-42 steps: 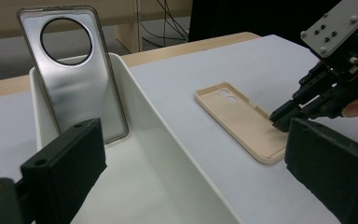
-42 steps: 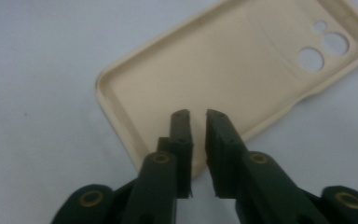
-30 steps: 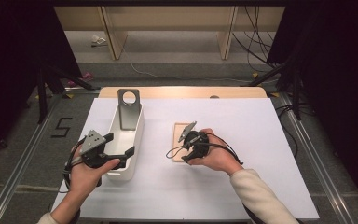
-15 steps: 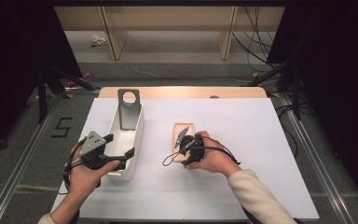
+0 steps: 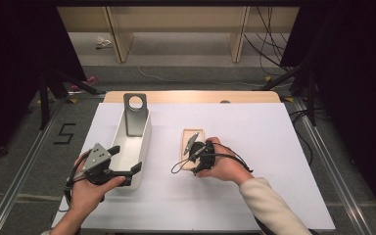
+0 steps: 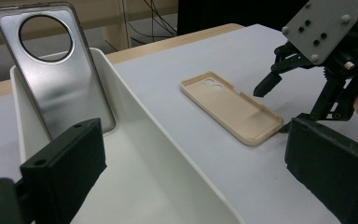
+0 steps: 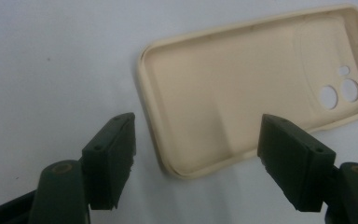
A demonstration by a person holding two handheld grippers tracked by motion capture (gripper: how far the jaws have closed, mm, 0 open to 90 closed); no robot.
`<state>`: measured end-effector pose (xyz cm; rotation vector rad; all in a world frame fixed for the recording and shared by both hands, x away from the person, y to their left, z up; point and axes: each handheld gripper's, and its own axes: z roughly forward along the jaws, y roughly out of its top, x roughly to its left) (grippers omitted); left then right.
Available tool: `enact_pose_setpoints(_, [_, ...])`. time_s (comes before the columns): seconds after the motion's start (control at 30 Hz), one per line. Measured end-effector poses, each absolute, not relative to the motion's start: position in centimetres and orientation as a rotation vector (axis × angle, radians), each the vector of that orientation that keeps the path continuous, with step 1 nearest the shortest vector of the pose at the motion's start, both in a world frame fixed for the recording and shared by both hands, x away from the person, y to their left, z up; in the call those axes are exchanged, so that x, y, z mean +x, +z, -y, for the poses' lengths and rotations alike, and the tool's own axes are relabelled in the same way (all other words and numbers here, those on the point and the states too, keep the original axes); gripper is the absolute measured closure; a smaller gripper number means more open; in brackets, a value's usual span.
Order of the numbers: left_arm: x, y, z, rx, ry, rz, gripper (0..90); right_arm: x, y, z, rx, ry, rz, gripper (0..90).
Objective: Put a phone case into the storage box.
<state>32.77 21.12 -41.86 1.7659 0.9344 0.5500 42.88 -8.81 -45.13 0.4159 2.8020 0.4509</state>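
Right gripper (image 5: 192, 148) over near end of beige phone case (image 5: 192, 143); jaws wide apart, straddling case's short edge, pads off it, nothing held; case flat on white table (image 5: 254, 147), open side up, camera holes at 12 o'clock end; left gripper (image 5: 126, 157) spread wide, empty, apparently hovering over white bin (image 5: 144, 142), case at its 3 o'clock.

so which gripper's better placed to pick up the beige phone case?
Right. The right gripper hovers open over the beige phone case, near end between its jaws. The left gripper straddles the white bin wall.
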Motion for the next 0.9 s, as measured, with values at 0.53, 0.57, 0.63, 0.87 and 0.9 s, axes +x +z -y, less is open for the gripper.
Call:
enact_pose_setpoints(0.53, [32.7, -42.0, -21.0, 1.772, 0.543, -0.924, 4.6, 43.0, -45.5, 7.9, 0.344, 0.352, -2.811, 31.1])
enact_pose_setpoints(0.57, [32.7, -42.0, -20.9, 1.772, 0.544, -0.924, 4.6, 43.0, -45.6, 7.8, 0.331, 0.341, -2.81, 31.2])
enact_pose_setpoints(0.63, [32.7, -41.9, -20.9, 1.772, 0.544, -0.924, 4.6, 43.1, -45.6, 7.7, 0.316, 0.323, -2.812, 31.5])
enact_pose_setpoints(0.87, [32.7, -41.9, -20.9, 1.772, 0.544, -0.924, 4.6, 43.4, -45.7, 7.4, 0.289, 0.268, -2.814, 32.1])
enact_pose_setpoints(0.9, [32.7, -41.9, -20.9, 1.774, 0.543, -0.923, 4.6, 43.5, -45.8, 7.4, 0.288, 0.268, -2.816, 32.3])
